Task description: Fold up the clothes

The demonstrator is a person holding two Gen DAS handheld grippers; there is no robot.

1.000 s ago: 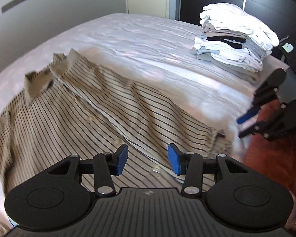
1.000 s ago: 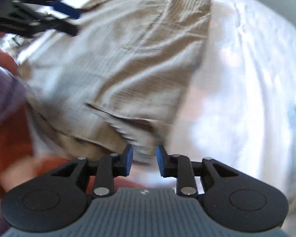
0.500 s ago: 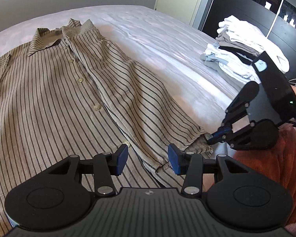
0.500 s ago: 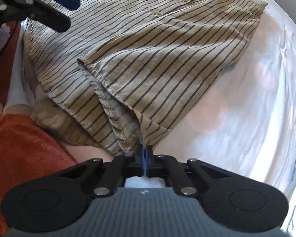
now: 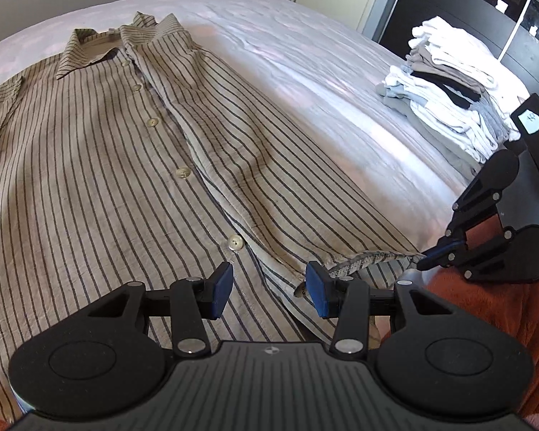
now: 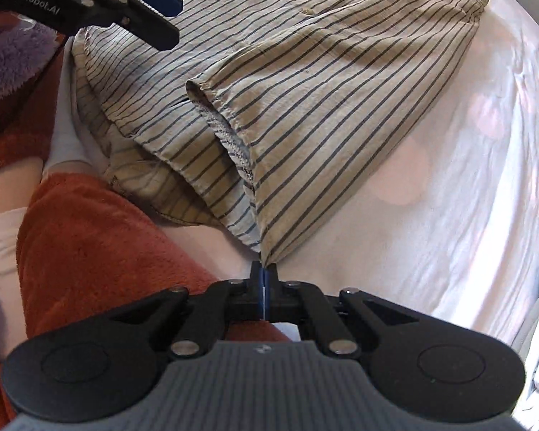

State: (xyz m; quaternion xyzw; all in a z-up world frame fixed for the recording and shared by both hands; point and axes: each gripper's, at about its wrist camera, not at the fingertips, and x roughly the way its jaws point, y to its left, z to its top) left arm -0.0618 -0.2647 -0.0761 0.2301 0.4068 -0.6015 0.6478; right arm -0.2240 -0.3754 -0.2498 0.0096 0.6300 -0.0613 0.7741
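Shirt (image 5: pixel 133 165) flat on bed (image 5: pixel 341 107), unfolded; stack (image 5: pixel 449 86) already done. Right gripper (image 6: pixel 265 276) pinching hem corner, left gripper (image 5: pixel 269 285) spread w/ nothing held. All folds left.

Both views are bright with daylight and sharp, without motion blur. Soft pinkish patches of light lie on the white bedsheet (image 5: pixel 341 82), which nearly washes out at the right of the right wrist view, while the striped shirt (image 5: pixel 125 161) shows gentle shadows in its creases. The fisheye lenses bend the bed's edges, and the frame corners fall dark.
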